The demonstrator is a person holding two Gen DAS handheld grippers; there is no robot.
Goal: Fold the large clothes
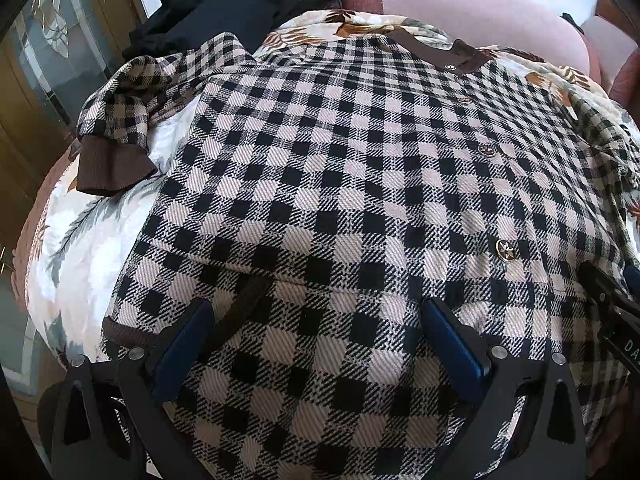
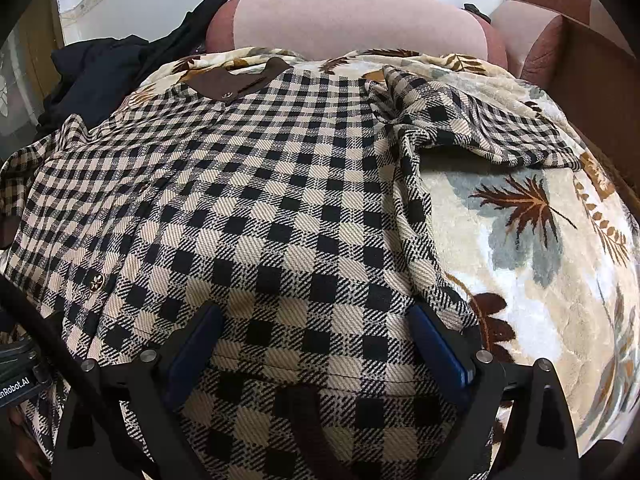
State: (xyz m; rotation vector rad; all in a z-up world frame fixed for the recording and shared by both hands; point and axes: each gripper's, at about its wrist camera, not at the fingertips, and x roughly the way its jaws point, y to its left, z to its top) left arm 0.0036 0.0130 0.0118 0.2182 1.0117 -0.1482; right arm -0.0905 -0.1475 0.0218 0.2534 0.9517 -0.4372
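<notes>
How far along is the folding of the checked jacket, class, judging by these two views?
Done: the checked jacket lies spread flat, buttoned, on the leaf-patterned blanket. In hand: the left hand-held gripper and right hand-held gripper are both open over the jacket's lower edge, gripping nothing yet. Left: no fold shows; the left sleeve and right sleeve lie bunched outward, not folded in.

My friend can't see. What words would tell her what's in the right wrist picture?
A big black-and-beige checked jacket lies spread flat, buttons up, on a leaf-patterned blanket, with the right tool open just over its bottom edge. One sleeve is bunched up on the right, a dark garment is heaped at the back left, and a pink cushion sits behind.
</notes>
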